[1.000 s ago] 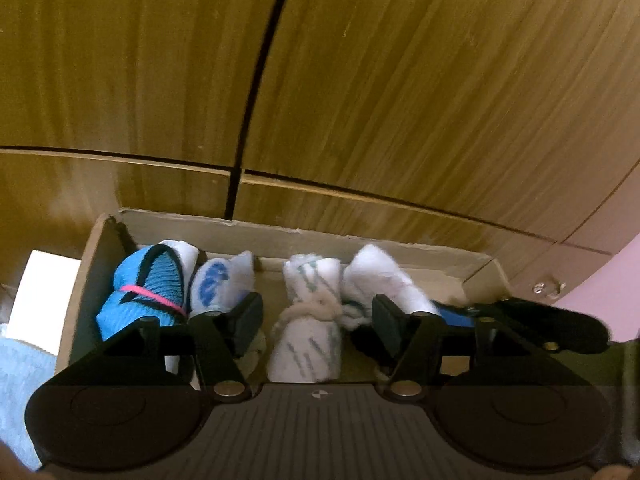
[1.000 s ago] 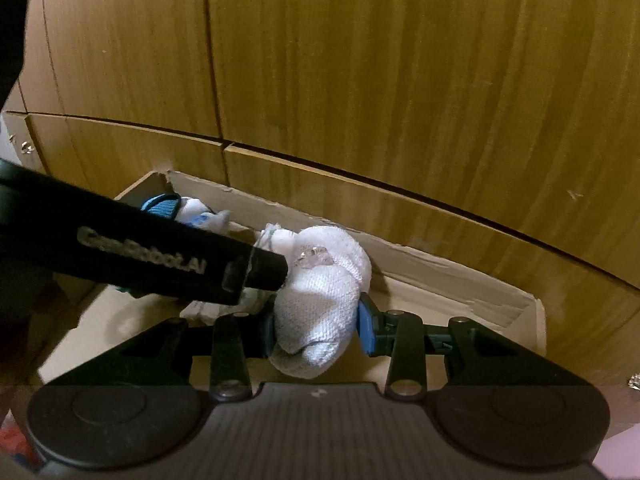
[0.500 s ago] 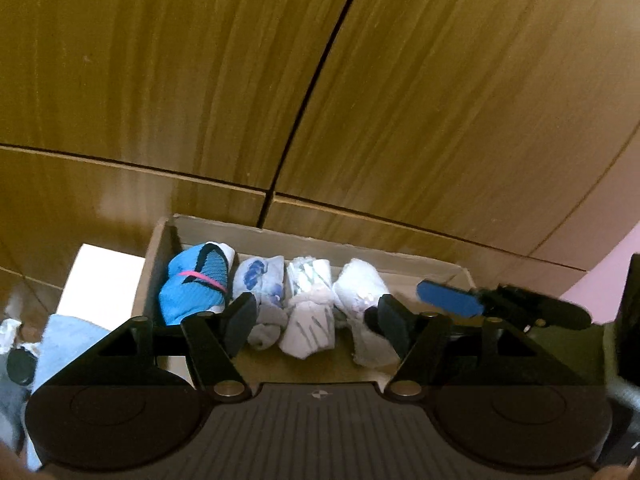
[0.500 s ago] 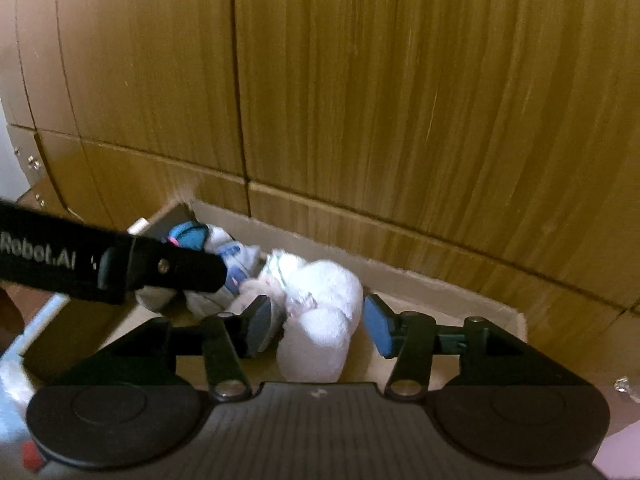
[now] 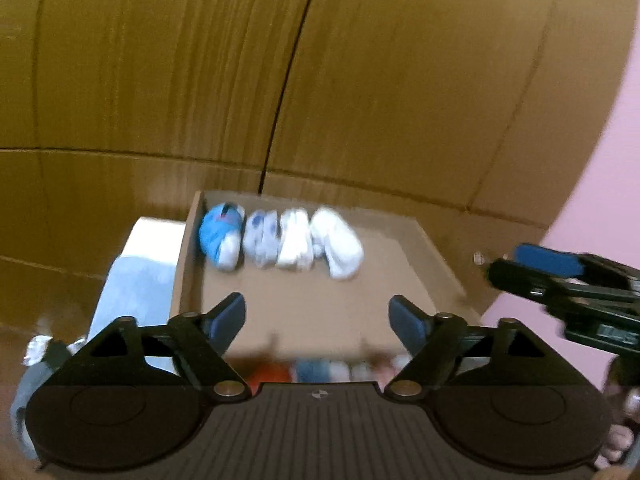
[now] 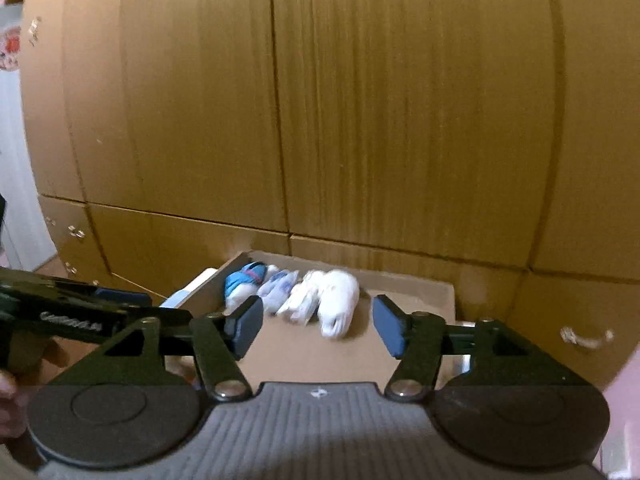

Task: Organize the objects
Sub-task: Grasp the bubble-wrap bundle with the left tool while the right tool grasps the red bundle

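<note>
1. Background: tall wooden cabinet doors (image 6: pixel 360 100) with drawer fronts below fill the scene, and a pink wall (image 5: pixel 600 200) shows at the right edge of the left wrist view. Both views are motion-blurred.
2. The task's things: an open cardboard box (image 5: pixel 320 308) sits in front of the cabinet. Four rolled sock bundles lie side by side, touching, in a row along its back wall, starting at the back-left corner.
3. From left to right: a blue sock roll (image 5: pixel 220 236), a white roll with blue marks (image 5: pixel 262 238), a white patterned roll (image 5: pixel 296 242) and a plain white roll (image 5: pixel 338 244), the last slightly angled.
4. The rest of the box floor, in front of and to the right of the row, is bare.
5. The left claw (image 5: pixel 318 318) is wide and holds nothing; it hangs above the box's near edge, well apart from the socks.
6. The right claw (image 6: pixel 318 322) is also wide and holds nothing, above the bare box floor.
7. Outward: a pale blue cloth (image 5: pixel 132 284) lies just left of the box. Blurred colourful items (image 5: pixel 312 368) show below the near edge; they cannot be identified.
8. Judgement: four bundles are filed, and more may remain outside.
</note>
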